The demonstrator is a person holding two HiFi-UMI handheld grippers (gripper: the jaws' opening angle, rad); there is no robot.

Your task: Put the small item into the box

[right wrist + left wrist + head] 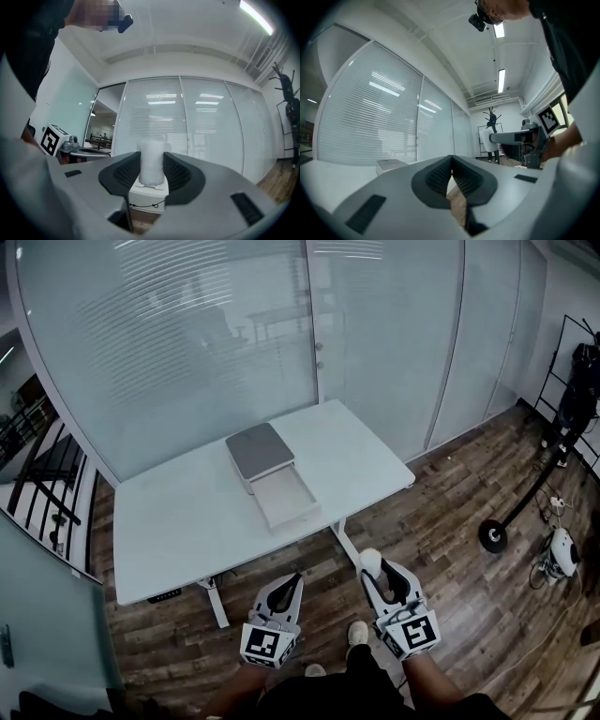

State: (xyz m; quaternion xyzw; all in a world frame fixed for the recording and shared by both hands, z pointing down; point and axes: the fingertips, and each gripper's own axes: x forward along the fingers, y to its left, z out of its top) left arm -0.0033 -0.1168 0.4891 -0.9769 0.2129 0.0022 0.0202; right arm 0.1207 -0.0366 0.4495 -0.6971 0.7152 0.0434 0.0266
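A white box with a grey lid (260, 452) stands on the white table (169, 521), and its drawer (286, 498) is pulled out toward me. Both grippers hang over the wooden floor in front of the table's near edge. My right gripper (372, 566) is shut on the small item (370, 560), a white wrapped cylinder that stands upright between the pads (152, 161). To its left, my left gripper (294, 579) is shut with nothing in it, its pads meeting at the tips (451, 159). The box (391, 164) shows faintly beyond those jaws.
A frosted glass wall runs behind the table. On the floor to the right are a black round stand base (492, 535) with a pole, a white device (562, 554) and cables. A black railing (42, 474) is at the left. My shoes show below the grippers.
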